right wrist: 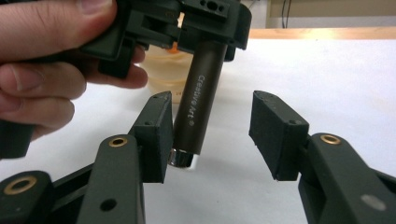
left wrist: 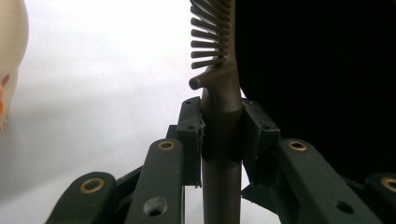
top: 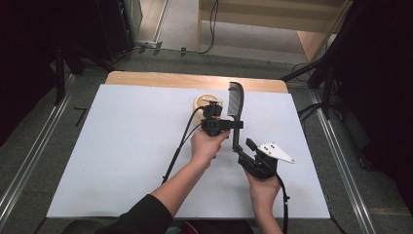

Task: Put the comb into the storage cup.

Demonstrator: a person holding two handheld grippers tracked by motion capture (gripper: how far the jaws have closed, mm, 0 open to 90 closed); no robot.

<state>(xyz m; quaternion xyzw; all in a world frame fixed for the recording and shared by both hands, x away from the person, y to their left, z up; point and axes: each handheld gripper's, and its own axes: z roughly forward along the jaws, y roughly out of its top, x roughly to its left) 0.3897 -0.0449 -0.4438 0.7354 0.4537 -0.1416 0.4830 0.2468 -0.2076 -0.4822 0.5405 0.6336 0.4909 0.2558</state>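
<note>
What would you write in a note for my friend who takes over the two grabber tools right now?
Left gripper: jaws shut on the comb, clamped on its handle just below the teeth, comb held up off the table.
Right gripper: jaws open around the handle's lower end; one pad sits close beside it, the other stands clear. It no longer carries the comb.
Beige cup: on the table just behind the left gripper.
Done: the comb has passed into the left gripper.
Left: draw the right gripper away from the handle, then probably carry the comb to the cup. That last part is a guess.
</note>
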